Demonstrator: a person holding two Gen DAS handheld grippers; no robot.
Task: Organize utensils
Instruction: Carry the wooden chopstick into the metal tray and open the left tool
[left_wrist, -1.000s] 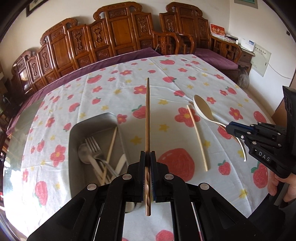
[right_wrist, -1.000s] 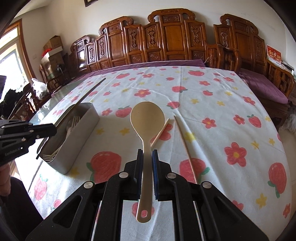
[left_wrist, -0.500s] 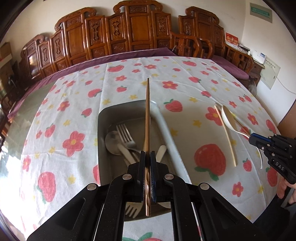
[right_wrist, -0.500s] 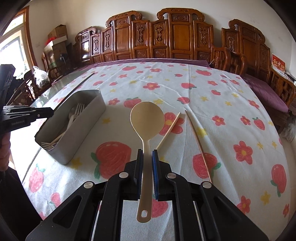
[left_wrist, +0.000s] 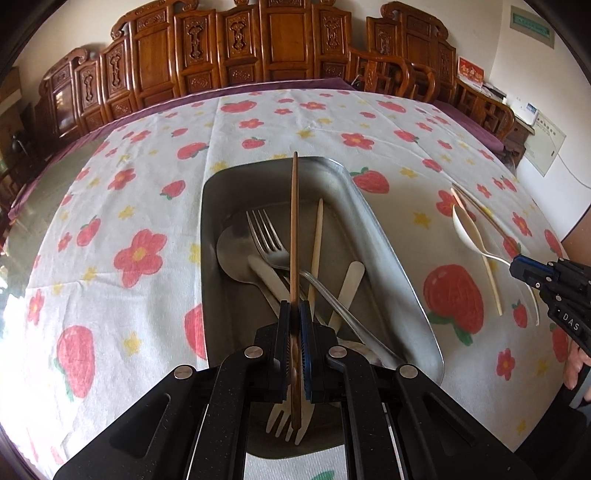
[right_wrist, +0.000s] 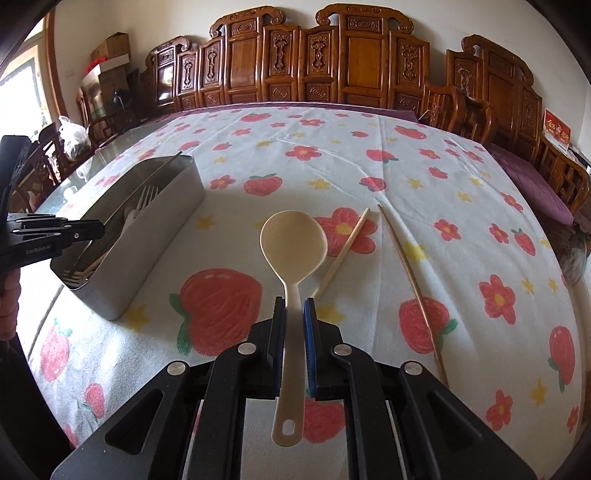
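Note:
My left gripper (left_wrist: 294, 310) is shut on a dark brown chopstick (left_wrist: 294, 221) and holds it lengthwise above the metal tray (left_wrist: 388, 258). The tray holds a fork (left_wrist: 266, 232), a metal spoon (left_wrist: 234, 254), a pale chopstick (left_wrist: 317, 240) and other utensils. My right gripper (right_wrist: 294, 306) is shut on the handle of a cream spoon (right_wrist: 293, 243), held above the tablecloth to the right of the tray (right_wrist: 166, 229). A pale chopstick (right_wrist: 341, 253) and a brown chopstick (right_wrist: 410, 284) lie on the cloth just right of the spoon.
The table is covered with a white cloth printed with strawberries and flowers (right_wrist: 369, 147). Carved wooden chairs (right_wrist: 332, 66) line its far side. The left gripper shows in the right wrist view (right_wrist: 88, 230), at the tray's near end.
My left gripper has swung left with the brown chopstick, from over the cloth to directly over the tray and lower. My right gripper has kept the cream spoon and shifted slightly.

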